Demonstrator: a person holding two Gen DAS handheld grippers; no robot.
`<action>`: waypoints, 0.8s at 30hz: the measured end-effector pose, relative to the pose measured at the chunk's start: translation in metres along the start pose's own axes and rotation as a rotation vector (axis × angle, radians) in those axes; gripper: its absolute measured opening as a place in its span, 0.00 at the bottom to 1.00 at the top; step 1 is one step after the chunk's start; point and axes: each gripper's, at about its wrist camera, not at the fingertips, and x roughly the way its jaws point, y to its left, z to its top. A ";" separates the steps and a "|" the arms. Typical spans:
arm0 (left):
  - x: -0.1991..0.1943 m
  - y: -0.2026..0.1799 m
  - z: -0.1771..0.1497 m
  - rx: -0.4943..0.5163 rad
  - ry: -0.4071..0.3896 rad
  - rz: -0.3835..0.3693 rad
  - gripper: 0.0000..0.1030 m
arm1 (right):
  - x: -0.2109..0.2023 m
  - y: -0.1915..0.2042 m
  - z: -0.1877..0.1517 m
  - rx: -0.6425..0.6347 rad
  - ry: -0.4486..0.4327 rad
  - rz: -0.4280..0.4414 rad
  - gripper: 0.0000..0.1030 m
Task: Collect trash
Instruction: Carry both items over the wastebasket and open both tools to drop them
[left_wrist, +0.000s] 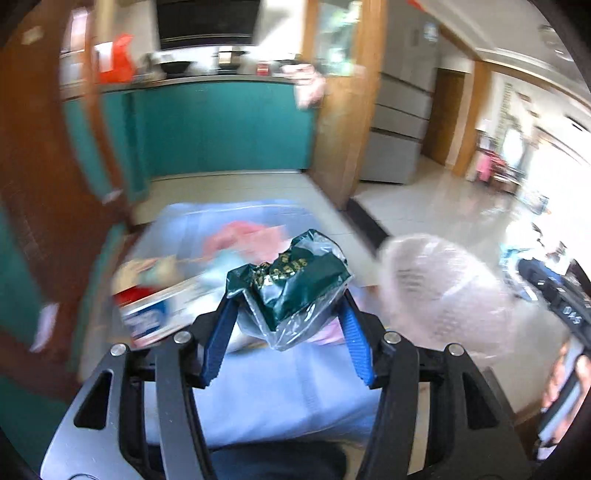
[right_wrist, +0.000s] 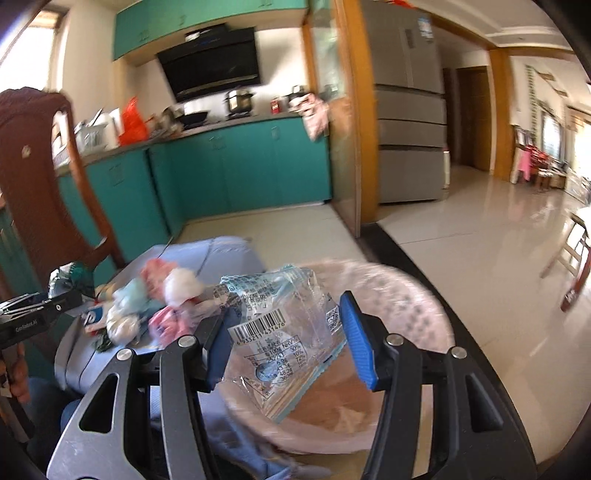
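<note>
Above a table draped in a pale blue cloth (left_wrist: 258, 398), the left gripper (left_wrist: 286, 299) points forward and slightly down, its blue fingers (left_wrist: 218, 339) spread wide with a crumpled dark green wrapper (left_wrist: 291, 284) lodged between them, pressed at both sides. To its right, the pink basket (left_wrist: 443, 295) shows only as a blur, near the cloth's edge. In the right wrist view, the right gripper (right_wrist: 284, 332) reaches out over that basket (right_wrist: 413, 295), tilted downward. A clear wrapper (right_wrist: 273, 332) with a barcode and light blue edge lies against the left finger (right_wrist: 216, 347); whether the right finger touches it, I cannot tell. More scraps (right_wrist: 147, 306), pink, white and pale blue, lie heaped on the cloth (right_wrist: 221, 251) to the left. The other gripper's black body (right_wrist: 33, 317) shows at the far left.
</note>
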 end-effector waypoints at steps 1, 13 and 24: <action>0.007 -0.019 0.006 0.031 0.001 -0.036 0.55 | -0.003 -0.009 0.000 0.017 -0.007 -0.015 0.53; 0.118 -0.156 0.024 0.197 0.163 -0.335 0.55 | -0.018 -0.078 -0.023 0.123 0.007 -0.135 0.53; 0.113 -0.132 0.032 0.253 0.074 -0.232 0.90 | 0.007 -0.076 -0.020 0.119 0.032 -0.100 0.54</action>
